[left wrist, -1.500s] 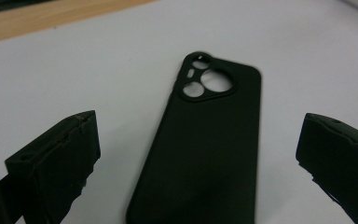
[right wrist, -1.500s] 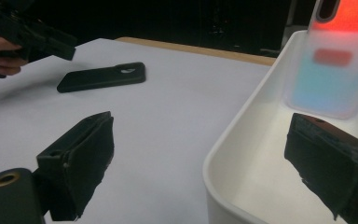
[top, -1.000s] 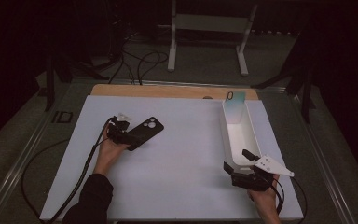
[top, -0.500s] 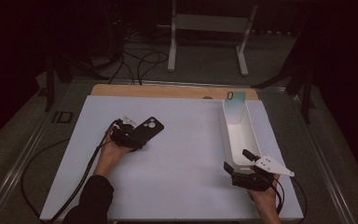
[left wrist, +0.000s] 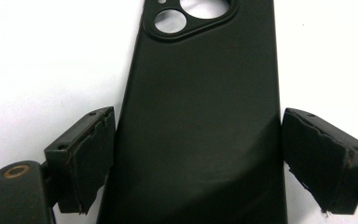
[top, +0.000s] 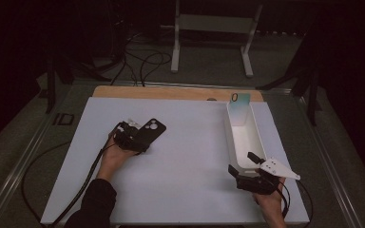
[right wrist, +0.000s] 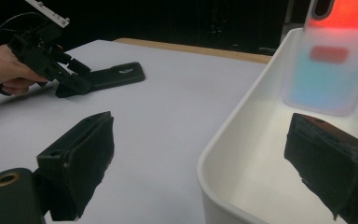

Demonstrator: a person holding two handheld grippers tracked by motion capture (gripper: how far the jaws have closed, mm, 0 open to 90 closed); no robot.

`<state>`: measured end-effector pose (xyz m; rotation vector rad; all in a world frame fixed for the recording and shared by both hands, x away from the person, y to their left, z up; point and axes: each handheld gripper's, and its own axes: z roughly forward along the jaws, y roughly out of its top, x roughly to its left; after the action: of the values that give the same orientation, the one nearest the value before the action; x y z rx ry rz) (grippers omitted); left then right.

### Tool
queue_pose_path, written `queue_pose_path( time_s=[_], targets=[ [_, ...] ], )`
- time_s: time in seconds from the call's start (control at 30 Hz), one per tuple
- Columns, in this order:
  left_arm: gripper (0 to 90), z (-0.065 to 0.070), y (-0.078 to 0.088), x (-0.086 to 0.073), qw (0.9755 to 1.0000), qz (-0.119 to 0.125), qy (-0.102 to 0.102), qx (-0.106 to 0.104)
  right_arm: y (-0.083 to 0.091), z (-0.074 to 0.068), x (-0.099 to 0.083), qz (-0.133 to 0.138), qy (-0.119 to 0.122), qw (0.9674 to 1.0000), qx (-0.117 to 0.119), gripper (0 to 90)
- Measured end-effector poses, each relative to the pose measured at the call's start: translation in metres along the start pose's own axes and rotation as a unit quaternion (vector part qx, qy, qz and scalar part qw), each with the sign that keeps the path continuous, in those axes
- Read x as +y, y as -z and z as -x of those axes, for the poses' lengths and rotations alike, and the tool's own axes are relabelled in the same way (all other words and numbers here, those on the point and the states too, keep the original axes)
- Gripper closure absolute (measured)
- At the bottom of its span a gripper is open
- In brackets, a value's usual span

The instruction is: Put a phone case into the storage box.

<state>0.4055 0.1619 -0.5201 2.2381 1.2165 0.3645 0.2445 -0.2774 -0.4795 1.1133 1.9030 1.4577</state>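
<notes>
A black phone case [top: 153,130] lies flat on the white table top [top: 185,161], camera cutouts at its far end. My left gripper [top: 140,140] straddles its near end. In the left gripper view the jaws have just been closing with the phone case [left wrist: 200,116] between them, and both pads [left wrist: 91,158] now meet its side edges around the left gripper [left wrist: 198,158]. My right gripper [top: 241,162] stands open at the near end of a white tray [top: 229,137]. The right gripper [right wrist: 200,163] has one jaw over the table and the other over the tray [right wrist: 223,154].
A translucent phone case [top: 240,105] with a blue-to-red tint leans upright against the tray's far end, also in the right gripper view [right wrist: 326,70]. A wooden strip [top: 171,92] borders the table's far edge. Cables and a white stand lie on the dark floor beyond.
My left gripper has crept slightly forward over the black case's near end and its jaws have narrowed onto it. The right gripper has stayed where it was.
</notes>
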Motion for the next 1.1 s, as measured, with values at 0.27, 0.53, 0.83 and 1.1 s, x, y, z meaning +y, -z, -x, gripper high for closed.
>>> queue_pose_path(
  time_s=[0.27,0.53,0.83,1.1],
  targets=[
    [15.1,0.0,0.008,-0.001,0.9999,0.005,0.01,-0.002,0.0,0.0,0.0,0.0,-0.001,1.0,-0.001,8.3],
    [15.7,0.002,0.026,0.004,0.9989,0.04,0.017,-0.016,0.0,-0.001,0.002,-0.001,-0.003,1.0,0.001,8.3],
    [15.5,0.015,0.047,0.007,0.997,0.071,0.009,-0.031,0.0,-0.001,0.008,-0.002,-0.003,1.0,0.005,8.3],
    [15.4,0.036,0.074,0.006,0.9925,0.109,-0.009,-0.055,-0.005,-0.001,0.017,-0.023,-0.009,0.9994,0.024,8.2]
  ],
)
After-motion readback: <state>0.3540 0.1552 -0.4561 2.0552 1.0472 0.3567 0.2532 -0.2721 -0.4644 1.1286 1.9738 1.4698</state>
